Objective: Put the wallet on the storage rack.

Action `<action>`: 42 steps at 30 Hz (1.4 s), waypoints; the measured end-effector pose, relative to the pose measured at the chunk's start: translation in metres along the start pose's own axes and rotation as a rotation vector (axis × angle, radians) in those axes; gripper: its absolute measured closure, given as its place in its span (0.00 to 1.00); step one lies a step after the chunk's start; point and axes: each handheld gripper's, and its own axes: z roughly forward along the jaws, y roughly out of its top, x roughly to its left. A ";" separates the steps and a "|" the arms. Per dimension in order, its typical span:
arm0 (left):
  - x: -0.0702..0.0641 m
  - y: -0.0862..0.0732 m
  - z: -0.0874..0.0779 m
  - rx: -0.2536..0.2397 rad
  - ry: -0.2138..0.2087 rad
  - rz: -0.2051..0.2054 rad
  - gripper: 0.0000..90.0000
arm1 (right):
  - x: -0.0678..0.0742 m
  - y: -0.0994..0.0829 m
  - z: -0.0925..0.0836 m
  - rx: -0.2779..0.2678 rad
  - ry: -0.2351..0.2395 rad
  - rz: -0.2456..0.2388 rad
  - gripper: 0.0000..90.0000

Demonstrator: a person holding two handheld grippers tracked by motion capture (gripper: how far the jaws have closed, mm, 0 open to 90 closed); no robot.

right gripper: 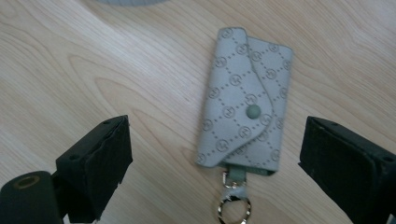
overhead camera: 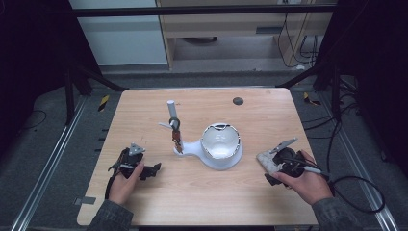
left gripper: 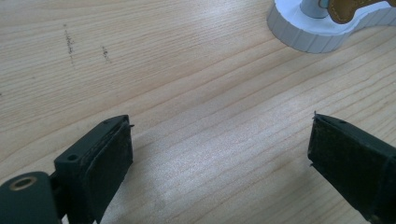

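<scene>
Right claw: right gripper (right gripper: 215, 154) gapes, pads clear of the key pouch.
Pouch: grey monogrammed snap-flap key pouch (right gripper: 245, 98) lies flat between those jaws, long axis pointing away, ring nearest.
Landmark: white ring-holder dish (overhead camera: 220, 144) sits beyond.
Left claw: left gripper (left gripper: 219, 158) open, farther off.

The grey key pouch (right gripper: 243, 100) on the table bears a repeated round monogram stamped between dotted diamond lines; its letters are too small to read; no other lettering is legible.
</scene>
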 end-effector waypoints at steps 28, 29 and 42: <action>-0.001 -0.006 0.007 0.000 0.025 0.038 0.04 | -0.030 0.008 0.053 0.200 0.053 0.119 0.14; -0.001 -0.006 0.007 0.000 0.025 0.038 0.03 | -0.030 0.008 0.053 0.200 0.053 0.119 0.14; -0.001 -0.006 0.007 -0.010 0.024 0.037 0.03 | -0.032 0.006 0.058 0.209 0.075 0.137 0.17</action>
